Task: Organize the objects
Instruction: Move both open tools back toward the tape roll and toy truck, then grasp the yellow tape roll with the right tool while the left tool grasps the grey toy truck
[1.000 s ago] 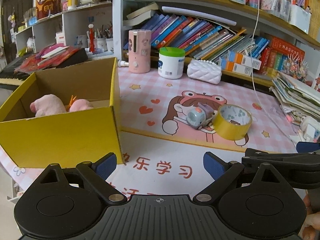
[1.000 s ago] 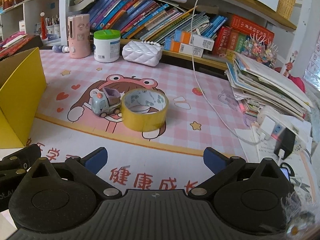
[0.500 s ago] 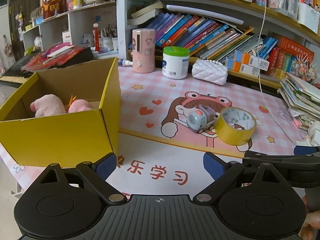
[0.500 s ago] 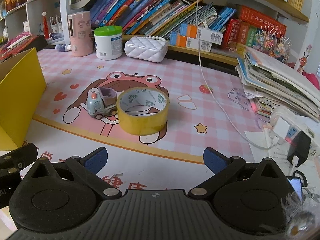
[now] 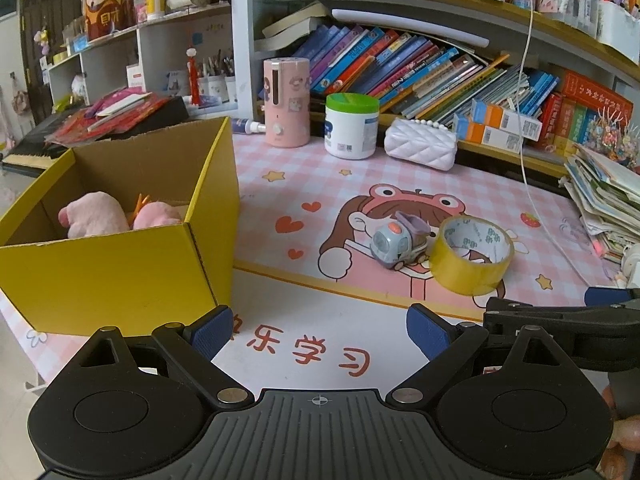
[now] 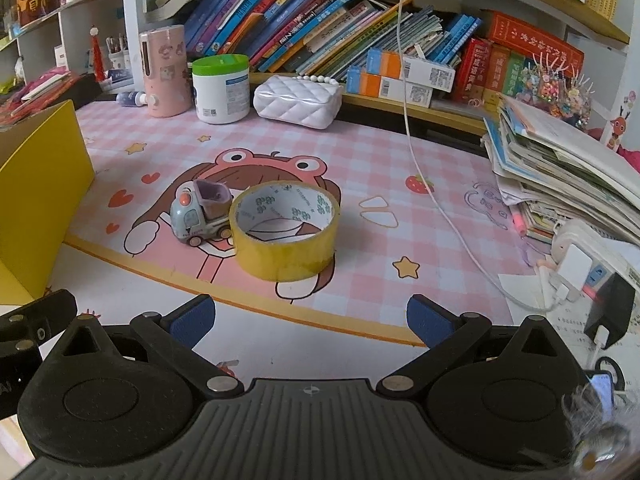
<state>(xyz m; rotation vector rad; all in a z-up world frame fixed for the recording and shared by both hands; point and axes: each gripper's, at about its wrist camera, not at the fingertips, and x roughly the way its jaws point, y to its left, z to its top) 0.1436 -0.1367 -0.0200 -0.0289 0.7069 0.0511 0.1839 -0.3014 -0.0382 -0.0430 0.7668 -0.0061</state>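
Observation:
A yellow tape roll lies flat on the pink cartoon mat, touching a small grey toy truck on its left. The left wrist view shows the tape roll and the toy truck to the right of a yellow cardboard box holding pink plush toys. My right gripper is open, just short of the tape, nothing between its fingers. My left gripper is open near the box's front corner.
A pink dispenser, a white jar with a green lid and a white quilted purse stand along the bookshelf at the back. A pile of books, a white cable and a charger crowd the right side.
Both grippers have moved forward a little; the tape and truck sit larger and nearer in both views. Neither gripper's opening has changed.

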